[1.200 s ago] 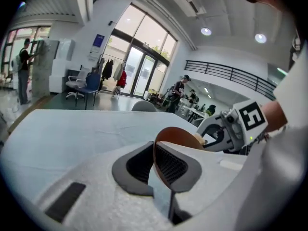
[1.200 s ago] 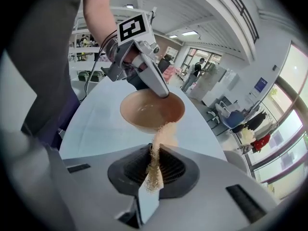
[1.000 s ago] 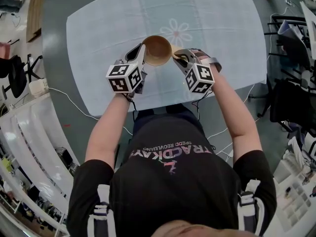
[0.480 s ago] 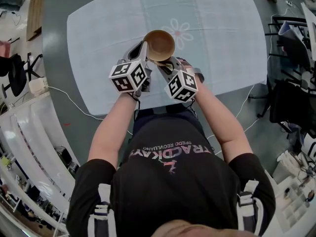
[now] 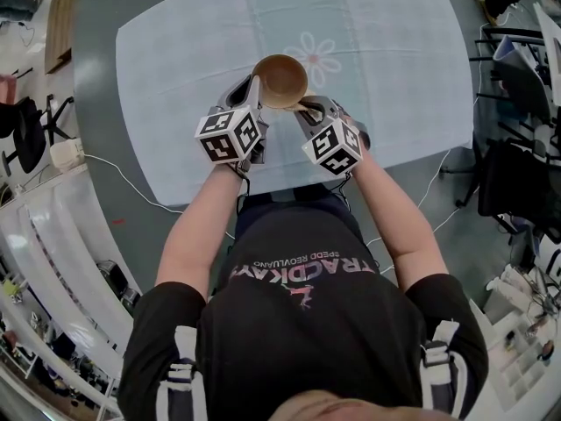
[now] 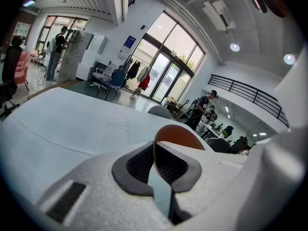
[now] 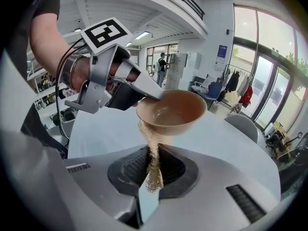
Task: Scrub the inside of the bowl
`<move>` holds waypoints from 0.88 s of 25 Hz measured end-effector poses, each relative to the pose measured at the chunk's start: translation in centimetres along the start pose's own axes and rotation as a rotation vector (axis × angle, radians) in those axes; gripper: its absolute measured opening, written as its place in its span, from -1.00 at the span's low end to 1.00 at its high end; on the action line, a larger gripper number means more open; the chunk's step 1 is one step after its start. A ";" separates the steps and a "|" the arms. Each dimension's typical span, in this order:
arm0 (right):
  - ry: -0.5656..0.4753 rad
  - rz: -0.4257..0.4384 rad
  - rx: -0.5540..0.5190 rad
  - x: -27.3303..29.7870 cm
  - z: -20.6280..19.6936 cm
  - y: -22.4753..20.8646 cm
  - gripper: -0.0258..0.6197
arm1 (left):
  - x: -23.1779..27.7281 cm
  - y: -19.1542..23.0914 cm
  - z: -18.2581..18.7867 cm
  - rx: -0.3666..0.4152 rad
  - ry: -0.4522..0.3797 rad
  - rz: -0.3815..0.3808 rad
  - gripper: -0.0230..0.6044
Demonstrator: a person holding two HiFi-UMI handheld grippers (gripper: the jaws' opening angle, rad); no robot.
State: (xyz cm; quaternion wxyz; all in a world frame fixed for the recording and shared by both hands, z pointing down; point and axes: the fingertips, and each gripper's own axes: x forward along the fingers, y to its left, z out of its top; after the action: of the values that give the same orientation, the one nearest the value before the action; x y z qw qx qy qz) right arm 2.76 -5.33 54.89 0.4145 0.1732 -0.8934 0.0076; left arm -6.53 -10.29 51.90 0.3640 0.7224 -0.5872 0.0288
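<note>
Above the table, left gripper clamps the bowl's nine-o'clock rim; right gripper pinches a scrubber at five o'clock; scrubbing seems imminent, needing the scrubber lifted inside.

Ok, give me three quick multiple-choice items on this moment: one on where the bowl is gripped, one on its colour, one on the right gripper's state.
1. Where does the left gripper grip the bowl?
A. on its rim
B. under its base
C. nowhere

2. What colour is the bowl?
A. white
B. brown
C. blue

3. The right gripper is:
A. open and empty
B. shut on the bowl
C. shut on a mesh scrubber

Answers:
1 A: the left gripper view shows the thin rim pinched between its jaws.
2 B: it reads warm brown in every view.
3 C: the right gripper view shows the tan mesh strip clamped between its jaws.
</note>
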 end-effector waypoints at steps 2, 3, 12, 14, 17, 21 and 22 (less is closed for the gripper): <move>0.012 -0.020 0.022 -0.2 -0.9 -0.9 -0.82 | 0.4 0.2 -0.3 0.001 0.011 0.006 -0.84; 0.018 -0.032 0.036 -0.3 -1.3 -1.4 -0.82 | 0.6 0.4 -0.5 -0.001 0.017 0.010 -0.84; -0.048 -0.204 0.336 -2.6 -3.4 -8.6 -0.82 | 3.2 1.2 -1.7 0.012 0.077 0.036 -0.84; -0.065 -0.217 0.390 -3.0 -4.0 -9.9 -0.82 | 4.3 1.0 -2.2 0.014 0.091 0.038 -0.84; -0.073 -0.217 0.433 -3.3 -5.1 -11.1 -0.82 | 6.2 0.7 -3.1 0.021 0.121 0.040 -0.84; -0.067 -0.213 0.454 -3.5 -6.7 -11.9 -0.82 | 8.5 0.4 -4.2 0.024 0.155 0.043 -0.84; -0.066 -0.211 0.460 -3.5 -7.0 -12.1 -0.82 | 9.0 0.3 -4.4 0.025 0.162 0.044 -0.84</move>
State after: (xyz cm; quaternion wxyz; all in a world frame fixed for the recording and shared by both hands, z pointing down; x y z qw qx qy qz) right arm 13.84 -14.53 55.27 0.3332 0.3554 -0.8582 0.1617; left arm -2.35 -15.26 59.47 0.4008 0.7089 -0.5712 0.1025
